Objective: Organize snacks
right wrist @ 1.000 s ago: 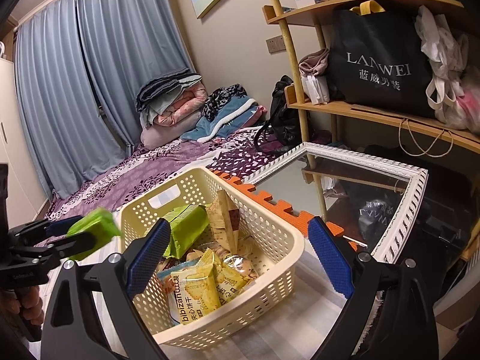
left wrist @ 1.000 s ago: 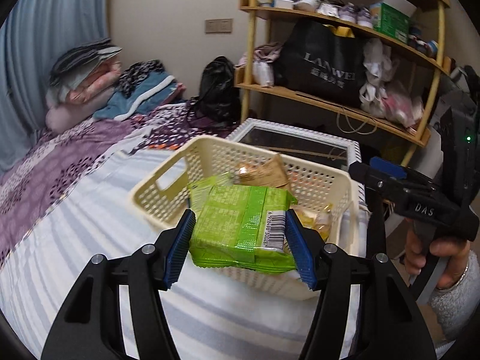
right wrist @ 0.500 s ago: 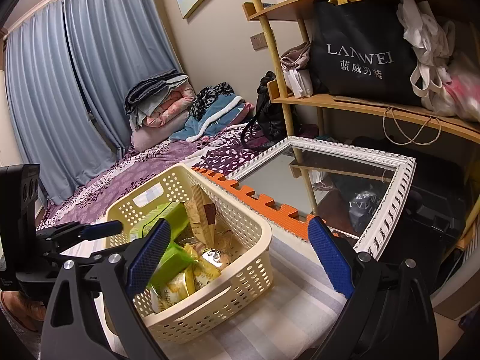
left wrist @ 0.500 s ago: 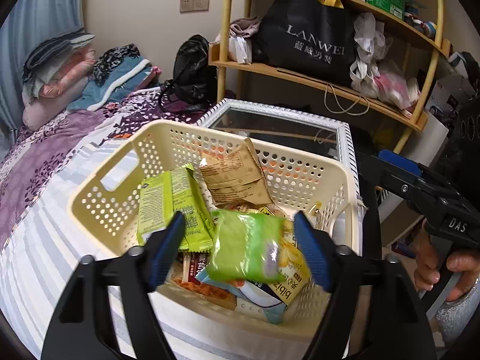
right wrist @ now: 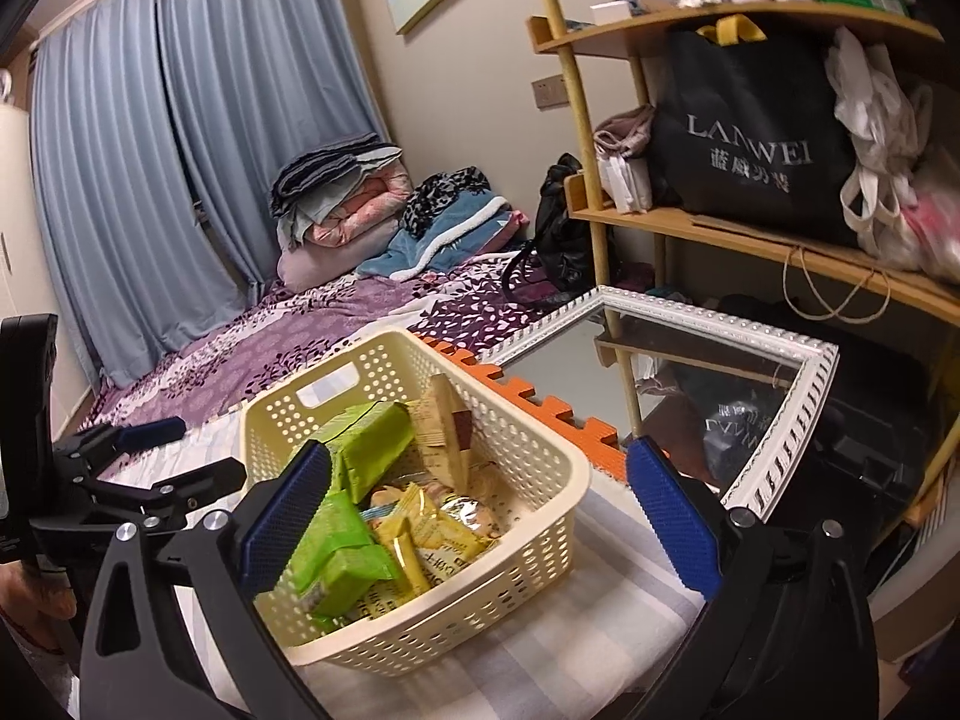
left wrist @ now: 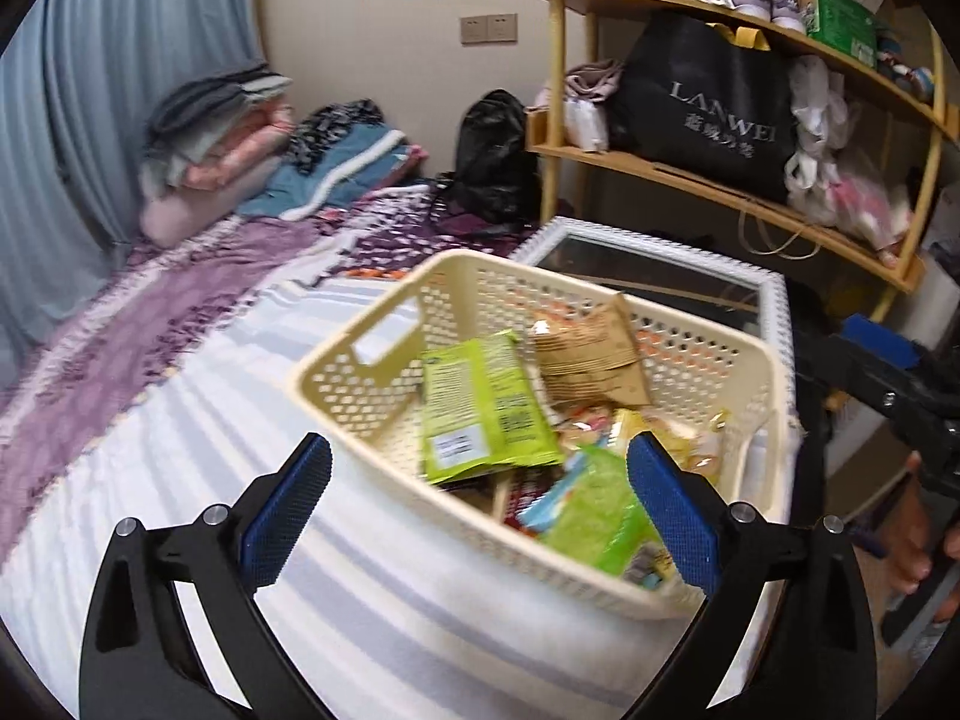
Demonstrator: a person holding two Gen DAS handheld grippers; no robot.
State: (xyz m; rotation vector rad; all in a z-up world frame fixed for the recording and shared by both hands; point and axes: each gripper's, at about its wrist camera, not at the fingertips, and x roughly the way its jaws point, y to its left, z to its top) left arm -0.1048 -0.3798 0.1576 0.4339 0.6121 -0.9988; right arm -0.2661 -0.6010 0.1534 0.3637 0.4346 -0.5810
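1. Now the cream basket (left wrist: 360,384) stands on the striped bed cover (left wrist: 198,420), close to the bed's edge by the white-framed mirror (right wrist: 774,372); its long axis runs from the handle-slot end toward the near rim.
2. Inside, a large green packet (left wrist: 480,408) lies tilted against the far part of the basket, its long axis running from the slot end toward the near rim, barcode label at its lower end.
3. A second green packet (left wrist: 594,516) lies flat near the basket's near rim, on top of the yellow biscuit packets (right wrist: 432,540); its print is blurred in the left wrist view.
4. A tan packet (right wrist: 447,432) stands on edge against the far wall, its long axis upright.
5. The left gripper (left wrist: 480,504) has just been opening and its jaws now stand wide and empty, above the basket's near rim; the second green packet lies below them, touched by neither pad.
6. The right gripper (right wrist: 477,510) is likewise spread wide with nothing between its pads, and has just been opening a little further; it hovers beside the basket.
7. Hard to make out: the items at the basket's bottom are mostly covered by the packets above, and the right gripper's left finger hides part of the green packets in its own view.
8. A person's hand (left wrist: 912,534) is cut off at the left wrist view's right edge.
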